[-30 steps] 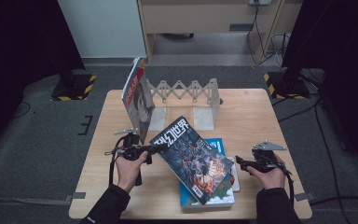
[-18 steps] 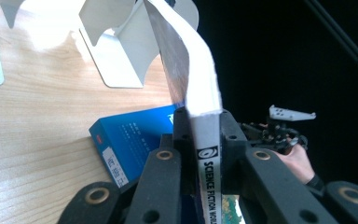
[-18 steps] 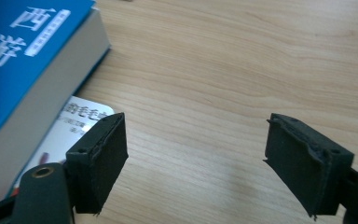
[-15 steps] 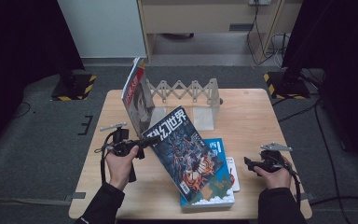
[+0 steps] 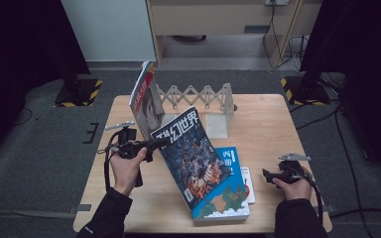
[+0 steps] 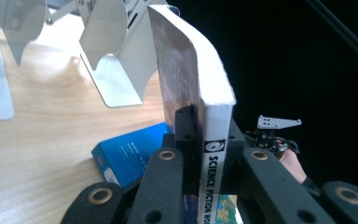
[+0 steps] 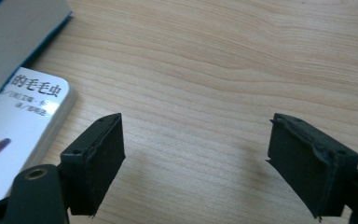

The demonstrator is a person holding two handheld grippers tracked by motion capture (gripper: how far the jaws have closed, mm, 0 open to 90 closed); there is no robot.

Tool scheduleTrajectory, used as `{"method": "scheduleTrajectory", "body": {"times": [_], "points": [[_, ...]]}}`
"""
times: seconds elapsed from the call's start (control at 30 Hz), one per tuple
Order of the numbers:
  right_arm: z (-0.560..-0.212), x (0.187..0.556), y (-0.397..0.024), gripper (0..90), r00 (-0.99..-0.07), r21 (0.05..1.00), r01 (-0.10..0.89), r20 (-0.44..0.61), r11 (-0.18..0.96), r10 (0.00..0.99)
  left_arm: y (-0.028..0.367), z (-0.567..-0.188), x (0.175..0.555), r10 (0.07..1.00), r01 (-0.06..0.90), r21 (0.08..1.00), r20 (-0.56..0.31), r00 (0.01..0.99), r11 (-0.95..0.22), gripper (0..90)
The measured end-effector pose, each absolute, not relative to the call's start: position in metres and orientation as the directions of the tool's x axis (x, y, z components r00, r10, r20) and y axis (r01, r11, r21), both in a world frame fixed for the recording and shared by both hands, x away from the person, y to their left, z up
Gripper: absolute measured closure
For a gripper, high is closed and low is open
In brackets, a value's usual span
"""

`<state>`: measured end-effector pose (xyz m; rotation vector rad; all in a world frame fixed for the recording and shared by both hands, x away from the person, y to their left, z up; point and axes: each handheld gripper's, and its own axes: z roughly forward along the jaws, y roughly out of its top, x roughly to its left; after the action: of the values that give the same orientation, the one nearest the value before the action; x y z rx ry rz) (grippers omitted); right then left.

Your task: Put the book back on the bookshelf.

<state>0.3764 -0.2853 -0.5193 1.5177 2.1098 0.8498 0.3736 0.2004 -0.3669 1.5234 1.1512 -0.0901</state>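
Here, left tool (image 5: 161,142) clamping raised magazine (image 5: 188,153)

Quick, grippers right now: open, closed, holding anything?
Left gripper: shut on the science fiction magazine, clamped at its spine.
Right gripper: open, holding nothing, above bare table.

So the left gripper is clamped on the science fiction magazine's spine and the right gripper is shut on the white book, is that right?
Not quite. The left gripper is clamped on the science fiction magazine's spine, but the right gripper holds nothing: in the right gripper view its jaws stand wide open over the bare table, beside the white book.
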Motion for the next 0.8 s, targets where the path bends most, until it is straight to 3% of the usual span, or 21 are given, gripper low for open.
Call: {"method": "scheduleTrajectory", "body": {"times": [0.43,0.8], "points": [[-0.528,0.379,-0.288,14.2,-0.331,0.654,0.718,0.019,0.239,0.944,0.204,-0.329,0.375,0.614,0.613,0.773,-0.565,0.55,0.162,81.9],[-0.533,0.378,-0.285,7.0,-0.343,0.664,0.704,0.007,0.252,0.939,0.223,-0.298,0.374,0.726,0.519,0.843,-0.446,0.524,0.144,81.9]]}}
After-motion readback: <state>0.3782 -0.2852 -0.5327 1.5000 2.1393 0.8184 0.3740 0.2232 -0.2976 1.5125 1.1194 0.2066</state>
